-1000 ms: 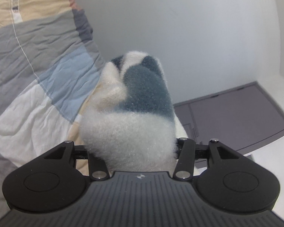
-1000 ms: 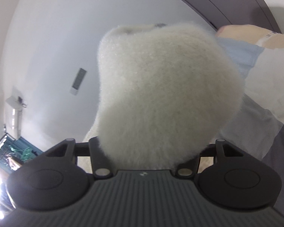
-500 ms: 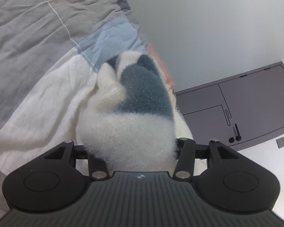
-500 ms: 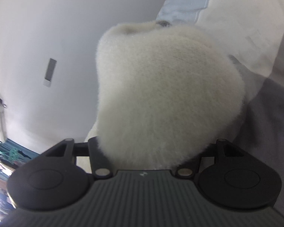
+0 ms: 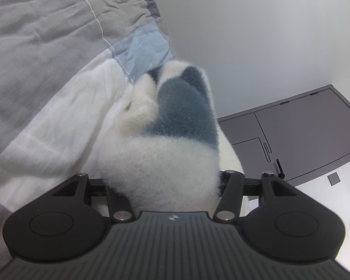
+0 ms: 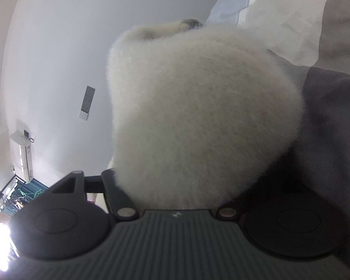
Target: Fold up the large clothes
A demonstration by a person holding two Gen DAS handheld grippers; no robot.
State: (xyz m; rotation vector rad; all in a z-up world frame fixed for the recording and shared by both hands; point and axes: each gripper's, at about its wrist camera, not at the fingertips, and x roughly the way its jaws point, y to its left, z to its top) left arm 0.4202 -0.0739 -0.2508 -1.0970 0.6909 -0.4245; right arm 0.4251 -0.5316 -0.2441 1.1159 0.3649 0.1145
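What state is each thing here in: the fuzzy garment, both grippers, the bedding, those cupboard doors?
Fuzzy garment: bunched up between both grippers' fingers.
Left gripper: opening, fuzzy garment between its fingers.
Right gripper: opening, fuzzy garment between its fingers.
Bedding: spread out, wrinkled.
Cupboard doors: closed.

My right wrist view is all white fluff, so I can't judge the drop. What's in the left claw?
Observer: The left claw has the same fleece between its fingers, which the fluff hides. Its jaws are opening.
Operator: All white there too?
Observer: No, a dark teal patch shows on top.
Operator: What's behind it?
Observer: A grey cabinet, at right against the wall.
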